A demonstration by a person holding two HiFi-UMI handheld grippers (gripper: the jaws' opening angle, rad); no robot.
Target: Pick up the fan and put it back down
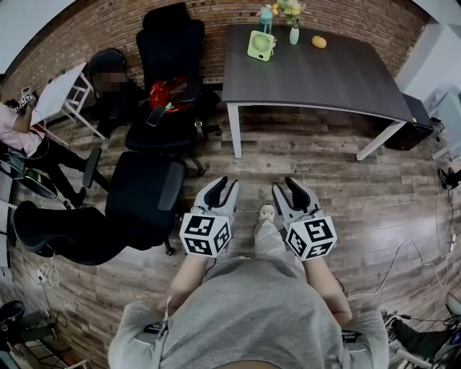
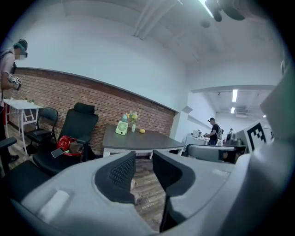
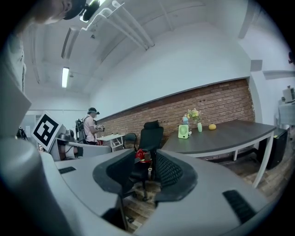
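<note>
The small green fan (image 1: 261, 45) stands upright at the back of the dark table (image 1: 324, 79), far ahead of both grippers. It also shows small in the left gripper view as the fan (image 2: 121, 127) and in the right gripper view as the fan (image 3: 183, 131). My left gripper (image 1: 222, 184) and right gripper (image 1: 294, 186) are held side by side low in front of the person, over the wooden floor. The left gripper (image 2: 144, 159) is open with nothing between its jaws. The right gripper (image 3: 144, 162) is open too, and empty.
Two black office chairs (image 1: 169, 79) (image 1: 140, 194) stand left of the way to the table. On the table near the fan are a bottle (image 1: 266, 18), a flower vase (image 1: 293, 30) and a yellow fruit (image 1: 318, 42). People sit by a white side table (image 1: 61, 90). Cables (image 1: 425, 252) lie at right.
</note>
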